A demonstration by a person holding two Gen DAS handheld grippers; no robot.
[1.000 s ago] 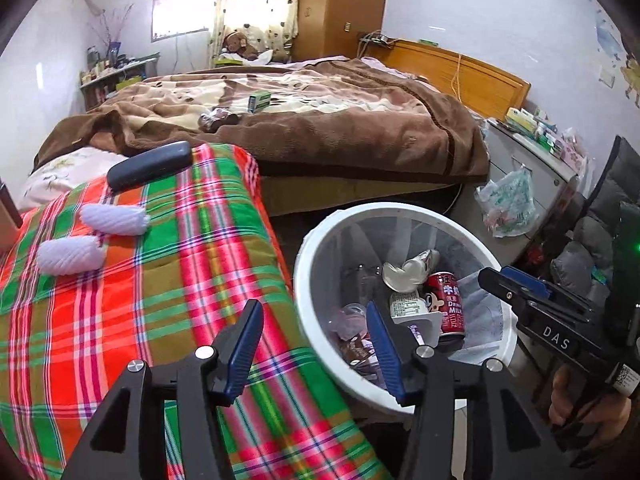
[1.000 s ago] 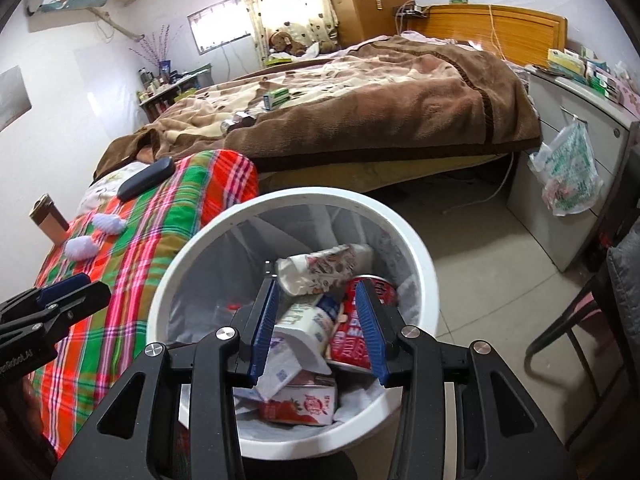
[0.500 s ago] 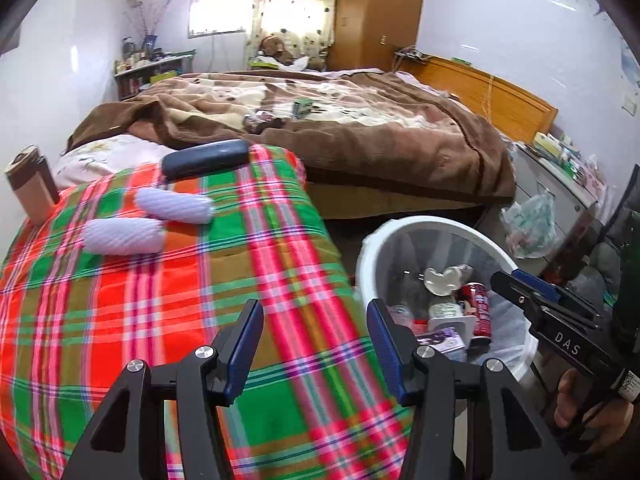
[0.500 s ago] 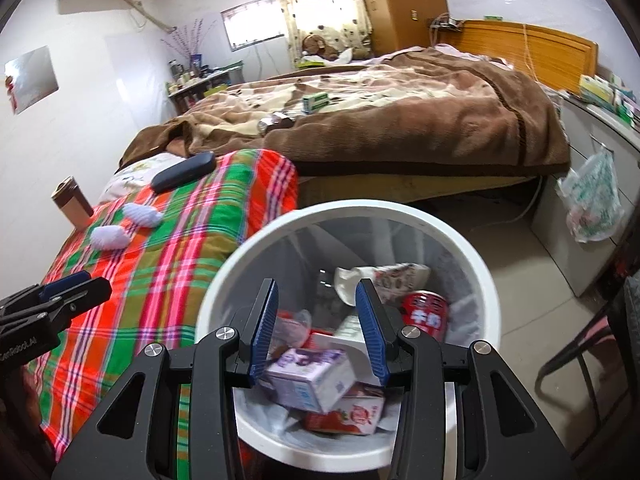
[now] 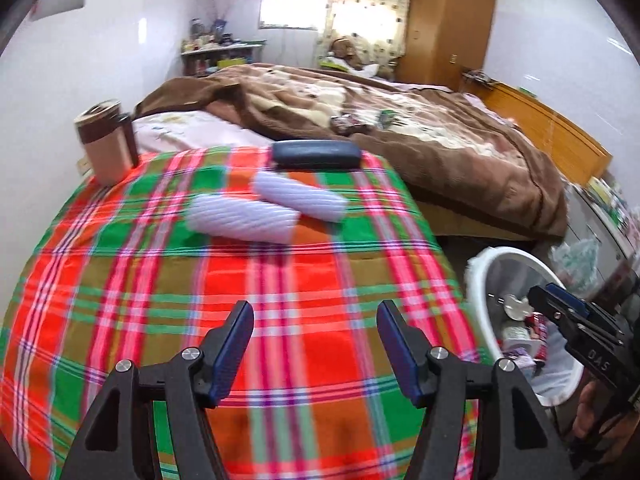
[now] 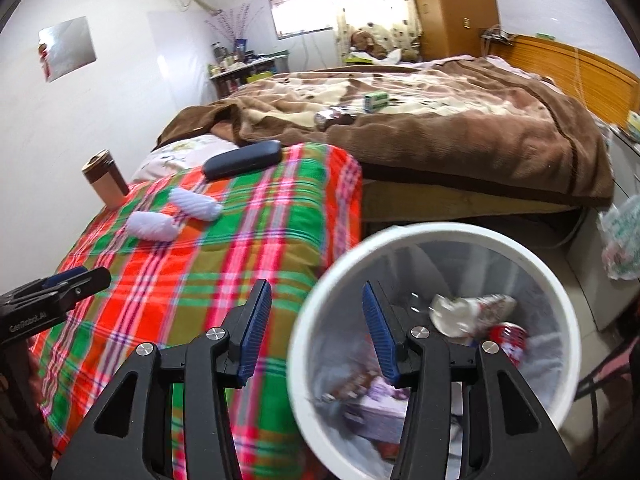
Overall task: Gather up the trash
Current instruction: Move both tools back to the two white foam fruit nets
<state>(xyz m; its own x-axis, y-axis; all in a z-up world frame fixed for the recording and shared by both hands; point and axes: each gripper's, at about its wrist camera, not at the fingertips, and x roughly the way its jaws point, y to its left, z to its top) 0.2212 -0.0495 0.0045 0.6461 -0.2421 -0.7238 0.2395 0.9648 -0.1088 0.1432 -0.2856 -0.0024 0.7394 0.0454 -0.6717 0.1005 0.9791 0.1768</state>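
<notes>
Left wrist view was blurred by motion, yet the left gripper (image 5: 314, 344) could be made out over the plaid cover (image 5: 160, 280), its jaws opening with nothing between them. Beyond it on the cover, two white ribbed rolls (image 5: 244, 218) were seen touching each other, with a dark case (image 5: 316, 153) just behind them and a brown tumbler (image 5: 106, 142) at the cover's far left corner. What the rolls were made of could not be told. The white bin (image 5: 480, 276) was cut off at the right edge of the cover and partly hidden by the right gripper (image 5: 536, 294). In the right wrist view, the right gripper's jaws were opening too, empty, over the bin's near rim. Trash (image 6: 468, 312) was seen inside the bin, smeared and partly hidden behind the jaws, so that only a crumpled white wrapper and a red can (image 6: 510, 338) could be picked out.
</notes>
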